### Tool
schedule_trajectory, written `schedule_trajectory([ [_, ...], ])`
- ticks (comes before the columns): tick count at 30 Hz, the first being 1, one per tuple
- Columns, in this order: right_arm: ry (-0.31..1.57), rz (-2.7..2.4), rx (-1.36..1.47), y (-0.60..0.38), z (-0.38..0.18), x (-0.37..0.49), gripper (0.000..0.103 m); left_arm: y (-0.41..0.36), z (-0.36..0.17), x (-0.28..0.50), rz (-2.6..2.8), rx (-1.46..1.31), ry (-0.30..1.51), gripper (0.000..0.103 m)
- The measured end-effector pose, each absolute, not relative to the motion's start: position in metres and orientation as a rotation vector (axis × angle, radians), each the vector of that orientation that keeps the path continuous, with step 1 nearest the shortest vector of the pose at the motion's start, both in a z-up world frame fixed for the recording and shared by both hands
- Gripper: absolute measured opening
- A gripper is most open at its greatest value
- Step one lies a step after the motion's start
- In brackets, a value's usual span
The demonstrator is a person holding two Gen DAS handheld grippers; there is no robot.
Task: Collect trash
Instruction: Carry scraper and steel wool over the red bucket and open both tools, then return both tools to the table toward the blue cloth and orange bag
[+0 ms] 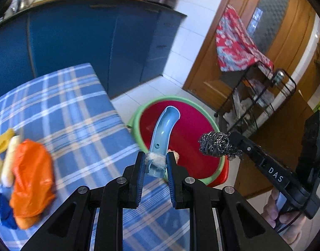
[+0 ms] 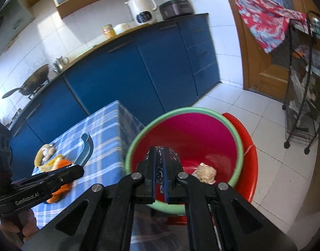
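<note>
1. The right gripper [image 2: 159, 163] is clenched on a steel wool scourer [image 1: 219, 145], held over the red basin [image 2: 187, 133] with the green rim; best to let go only when squarely above the basin's middle.
2. The left gripper [image 1: 155, 165] grips a curved blue plastic piece [image 1: 163, 133] by its wrapped end, its tip over the basin's near edge. Carry it further in before releasing, or it may tip out.
3. Beside the basin, the checked table [image 1: 76, 108] still bears an orange bag [image 1: 31, 179] and peelings.
4. A scrap [image 2: 205, 172] already lies on the basin's floor.
</note>
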State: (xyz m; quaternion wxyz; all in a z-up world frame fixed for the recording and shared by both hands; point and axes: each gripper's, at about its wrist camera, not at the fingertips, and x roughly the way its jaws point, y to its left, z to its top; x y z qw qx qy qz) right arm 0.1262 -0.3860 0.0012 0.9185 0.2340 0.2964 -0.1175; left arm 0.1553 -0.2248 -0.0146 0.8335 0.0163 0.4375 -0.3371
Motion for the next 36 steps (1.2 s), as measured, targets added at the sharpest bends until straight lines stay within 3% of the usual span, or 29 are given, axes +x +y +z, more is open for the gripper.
schedule_trajectory([
  [14, 0.666, -0.292, 0.574, -0.424, -0.043, 0.133, 0.014, -0.276, -0.051, 0.178, -0.728, 0.126, 0.990, 0.022],
  [19, 0.665, -0.305, 0.591, -0.429, -0.047, 0.131, 0.020, -0.277, -0.053, 0.180, -0.720, 0.116, 0.996, 0.042],
  [36, 0.622, -0.262, 0.575, -0.401, -0.022, 0.114, 0.034, -0.237, -0.034, 0.166, -0.654, 0.050, 0.968, 0.042],
])
